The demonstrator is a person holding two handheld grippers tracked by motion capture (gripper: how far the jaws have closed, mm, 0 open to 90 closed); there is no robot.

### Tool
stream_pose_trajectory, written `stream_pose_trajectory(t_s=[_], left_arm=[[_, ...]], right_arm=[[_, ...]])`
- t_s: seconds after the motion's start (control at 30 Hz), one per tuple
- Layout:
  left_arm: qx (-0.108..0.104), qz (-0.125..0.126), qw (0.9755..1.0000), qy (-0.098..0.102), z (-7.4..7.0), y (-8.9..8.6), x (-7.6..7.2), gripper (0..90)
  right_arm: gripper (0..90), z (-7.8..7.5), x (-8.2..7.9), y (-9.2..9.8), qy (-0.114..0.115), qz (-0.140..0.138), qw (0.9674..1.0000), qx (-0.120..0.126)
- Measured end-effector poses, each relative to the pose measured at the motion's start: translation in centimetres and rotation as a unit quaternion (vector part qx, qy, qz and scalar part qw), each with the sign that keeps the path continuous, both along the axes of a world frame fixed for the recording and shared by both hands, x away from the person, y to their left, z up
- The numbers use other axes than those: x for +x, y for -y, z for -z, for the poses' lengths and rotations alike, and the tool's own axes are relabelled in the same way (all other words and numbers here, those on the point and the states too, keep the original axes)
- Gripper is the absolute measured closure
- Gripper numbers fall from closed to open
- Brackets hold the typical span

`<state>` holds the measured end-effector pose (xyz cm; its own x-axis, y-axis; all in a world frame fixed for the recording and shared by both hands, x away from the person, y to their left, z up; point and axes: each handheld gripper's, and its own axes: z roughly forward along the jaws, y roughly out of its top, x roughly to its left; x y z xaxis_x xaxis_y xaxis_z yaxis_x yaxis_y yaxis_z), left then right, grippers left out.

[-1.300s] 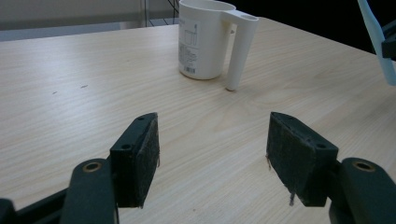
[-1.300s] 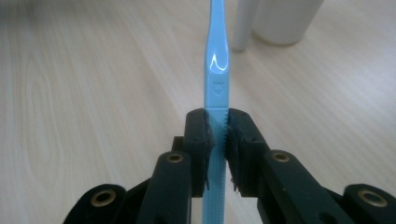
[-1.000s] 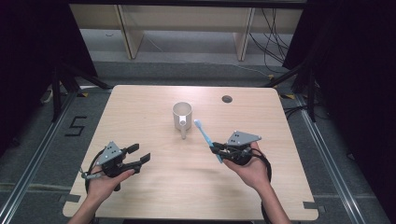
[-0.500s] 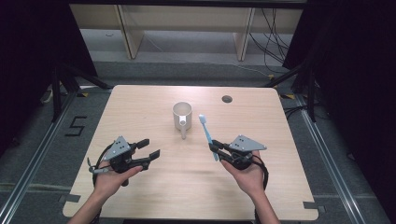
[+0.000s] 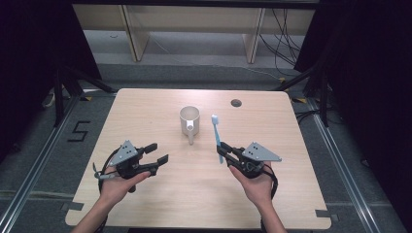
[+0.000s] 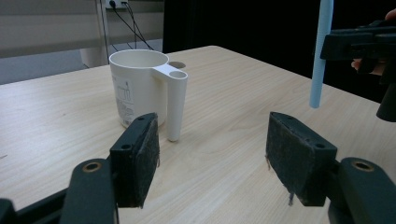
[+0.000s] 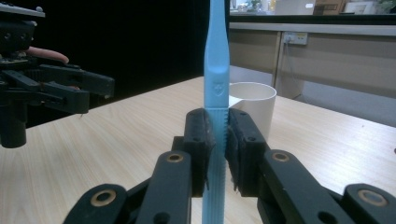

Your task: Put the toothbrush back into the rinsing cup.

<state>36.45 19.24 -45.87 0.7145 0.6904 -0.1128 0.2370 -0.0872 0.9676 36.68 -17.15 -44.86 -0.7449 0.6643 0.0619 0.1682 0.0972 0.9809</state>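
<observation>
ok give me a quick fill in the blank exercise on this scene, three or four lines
1. The right gripper is shut on a light blue ____.
2. The left gripper holds nothing; its jaws stand ____.
3. The white mug stands upright on the wooden ____.
4. In the high view, the toothbrush is to the ____ of the mug.

Missing words: toothbrush; open; table; right

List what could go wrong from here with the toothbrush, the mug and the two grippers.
The right gripper pinches the blue toothbrush low on its handle, so the long upper part could pivot or slip. The white mug stands free on the table; a nudge could tip it. The open left gripper faces it and could bump its handle.
</observation>
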Motion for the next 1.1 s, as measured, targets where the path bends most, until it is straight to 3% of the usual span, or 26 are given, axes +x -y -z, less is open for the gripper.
stream_pose_trajectory(t_s=[0.03,0.1,0.2,0.27,0.37,0.53,0.57,0.6,0.63,0.67,0.77,0.8,0.87,0.9,0.93,1.03,1.07,1.1], left_arm=[[0.001,0.002,1.0,0.001,-0.1,0.1,0.0,34.5],[-0.008,0.008,0.9999,0.007,-0.2,0.4,0.3,34.6],[-0.004,0.01,0.9999,0.006,-0.6,0.9,0.4,34.9],[-0.007,0.018,0.9997,0.011,-0.9,1.6,0.5,35.0],[-0.004,0.023,0.9996,0.013,-1.1,2.0,0.6,35.2],[-0.013,0.034,0.9993,0.012,-1.6,3.0,0.7,36.1],[-0.015,0.036,0.9991,0.015,-1.7,3.2,0.8,36.6],[-0.013,0.033,0.9992,0.018,-1.9,3.3,0.8,36.8],[-0.004,0.029,0.9987,0.041,-2.2,3.3,1.1,37.1],[-0.022,0.04,0.9987,0.021,-2.3,3.7,0.9,37.5],[-0.016,0.041,0.9985,0.032,-2.7,4.2,1.1,38.6],[-0.019,0.044,0.9984,0.03,-2.8,4.4,1.2,38.9],[-0.024,0.05,0.998,0.029,-3.1,4.8,1.3,39.4],[-0.027,0.054,0.9978,0.027,-3.3,5.0,1.4,39.8],[-0.03,0.059,0.9975,0.025,-3.4,5.2,1.5,40.5],[-0.037,0.071,0.9966,0.017,-3.9,6.0,1.8,43.3],[-0.04,0.075,0.9963,0.012,-4.0,6.3,1.8,43.6],[-0.038,0.077,0.9963,0.007,-4.2,6.5,1.8,44.1]], right_arm=[[79.1,0.2,0.0,-0.1,-0.001,-0.001,0.9999,0.012],[79.1,0.2,0.1,-0.1,-0.003,-0.004,0.9999,0.014],[79.1,0.4,0.2,0.0,0.003,0.004,0.9999,0.009],[79.1,0.6,0.2,-0.3,0.002,0.001,0.9997,0.024],[79.1,0.6,0.2,-0.3,0.006,0.005,0.9997,0.023],[79.1,0.6,-0.1,-0.4,-0.008,0.006,0.9997,0.02],[79.0,0.7,0.0,-0.4,0.005,0.008,0.9998,0.016],[79.0,0.7,0.0,-0.5,0.003,0.008,0.9998,0.018],[79.1,0.8,-0.1,-0.7,-0.007,0.003,0.9997,0.023],[79.0,0.8,-0.1,-0.7,0.001,0.005,0.9998,0.017],[79.1,0.8,-0.2,-1.1,-0.001,0.004,0.9997,0.026],[79.1,0.8,-0.1,-1.1,0.011,0.006,0.9997,0.02],[79.1,0.8,-0.2,-1.3,-0.003,0.004,0.9998,0.021],[79.1,0.9,-0.2,-1.4,-0.012,0.002,0.9996,0.024],[79.1,0.9,-0.1,-1.5,-0.001,0.003,0.9997,0.024],[79.1,1.0,-0.2,-2.0,-0.008,0.0,0.9996,0.027],[79.0,1.0,0.0,-2.1,0.008,-0.002,0.9997,0.023],[79.1,1.0,-0.2,-2.3,-0.006,-0.001,0.9996,0.026]])
